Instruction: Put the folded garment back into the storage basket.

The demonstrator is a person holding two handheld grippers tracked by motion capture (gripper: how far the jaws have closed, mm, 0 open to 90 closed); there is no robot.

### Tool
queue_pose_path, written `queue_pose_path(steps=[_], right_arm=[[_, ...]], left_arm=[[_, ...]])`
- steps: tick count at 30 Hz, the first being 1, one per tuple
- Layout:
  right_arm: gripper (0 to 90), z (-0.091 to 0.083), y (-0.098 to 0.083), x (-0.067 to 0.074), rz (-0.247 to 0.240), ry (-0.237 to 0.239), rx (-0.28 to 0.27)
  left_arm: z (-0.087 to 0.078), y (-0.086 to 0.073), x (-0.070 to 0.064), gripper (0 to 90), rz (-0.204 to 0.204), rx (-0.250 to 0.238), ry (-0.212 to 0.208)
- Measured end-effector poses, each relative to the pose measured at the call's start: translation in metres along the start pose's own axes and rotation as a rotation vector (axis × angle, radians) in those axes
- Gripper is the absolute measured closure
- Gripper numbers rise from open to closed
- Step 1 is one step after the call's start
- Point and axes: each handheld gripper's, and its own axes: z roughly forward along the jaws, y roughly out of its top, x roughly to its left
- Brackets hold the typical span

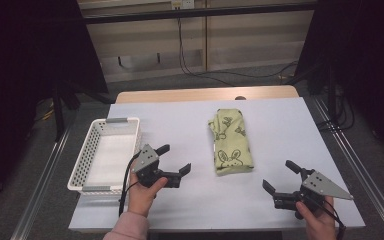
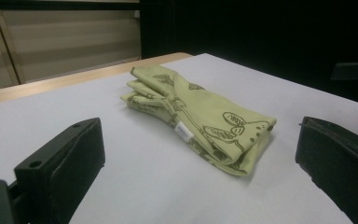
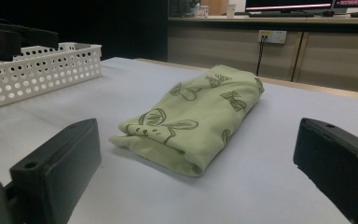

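Observation:
A folded light-green cloth with rabbit drawings (image 1: 231, 141) (image 2: 200, 116) (image 3: 196, 112) lies flat on the grey-blue table top, right of centre. My left gripper (image 1: 174, 158) (image 2: 200, 172) is held low, left of the cloth, jaws wide apart and empty, pointing toward it. My right gripper (image 1: 279, 176) (image 3: 200, 172) hovers near the front right of the table, also open and empty, aimed at the cloth's near end. Neither gripper touches the cloth.
A white perforated basket (image 1: 91, 150) (image 3: 37, 70) stands empty at the left of the table, just beside the left hand. The table's wooden far edge (image 1: 205, 94) lies beyond the cloth. Cables hang at the back wall.

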Motion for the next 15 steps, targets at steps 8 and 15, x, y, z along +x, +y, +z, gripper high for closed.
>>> queue_pose_path(steps=[8, 15], right_arm=[[0.3, -0.001, 0.000, 0.000, -0.002, 0.004, -0.002], [0.3, -0.001, 0.000, 0.000, 0.003, 0.003, -0.006]], left_arm=[[0.014, 0.004, -0.002, 1.6, -0.017, 0.012, 0.004], [0.031, 0.006, -0.004, 1.6, -0.026, 0.026, -0.014]])
